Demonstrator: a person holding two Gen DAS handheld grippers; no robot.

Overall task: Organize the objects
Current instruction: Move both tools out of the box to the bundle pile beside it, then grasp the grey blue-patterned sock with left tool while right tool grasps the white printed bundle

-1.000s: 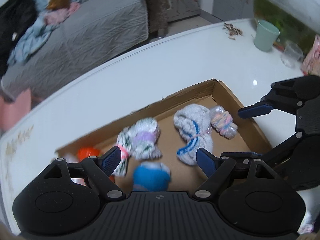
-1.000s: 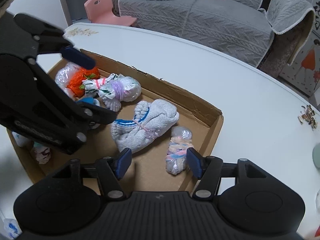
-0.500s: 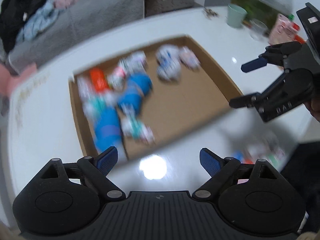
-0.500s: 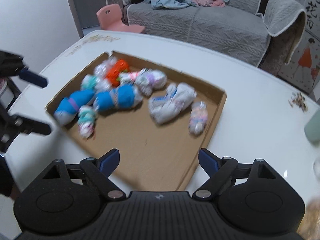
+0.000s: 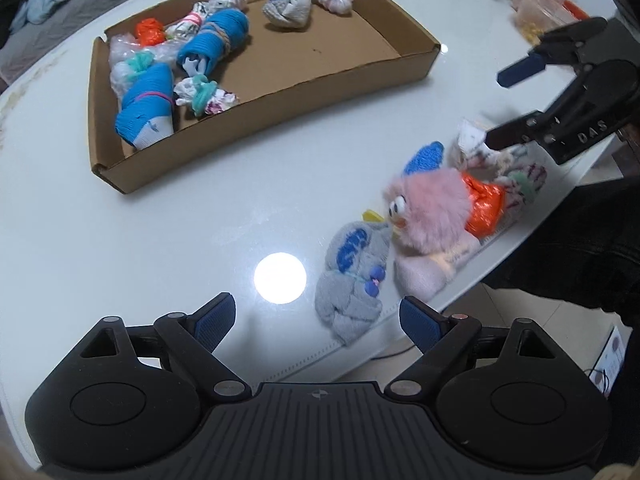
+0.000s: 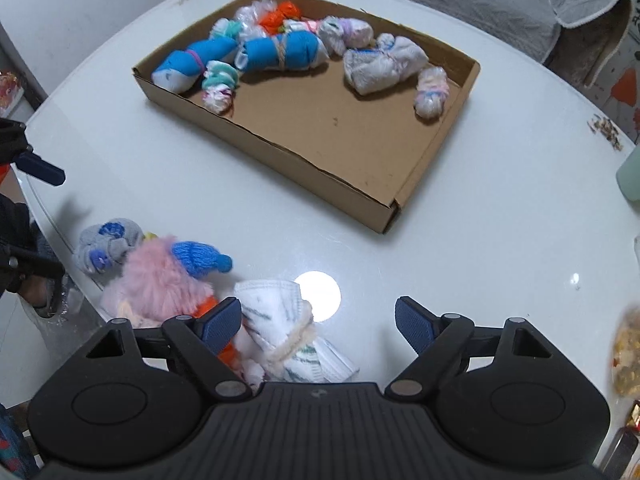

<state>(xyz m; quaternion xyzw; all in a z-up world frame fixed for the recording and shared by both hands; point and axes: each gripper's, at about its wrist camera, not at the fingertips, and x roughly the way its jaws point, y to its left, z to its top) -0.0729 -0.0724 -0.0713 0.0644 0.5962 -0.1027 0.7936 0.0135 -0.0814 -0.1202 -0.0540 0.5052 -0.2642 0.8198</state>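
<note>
Jaws of both the left gripper (image 5: 316,318) and right gripper (image 6: 318,318) gape empty, the right's narrowing, over the last bundles (image 5: 448,216) at the surface's near edge, while most already fill the cardboard tray (image 6: 436,136).

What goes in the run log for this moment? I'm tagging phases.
phase: reach | left gripper: open, over grey sock bundle | right gripper: closing, white bundle between jaws, not gripped | cardboard tray: part-filled

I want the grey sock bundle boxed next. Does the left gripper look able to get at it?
Probably yes: the left gripper is open just above the grey sock bundle, nothing between them, though the pink plush toy touches it.
</note>
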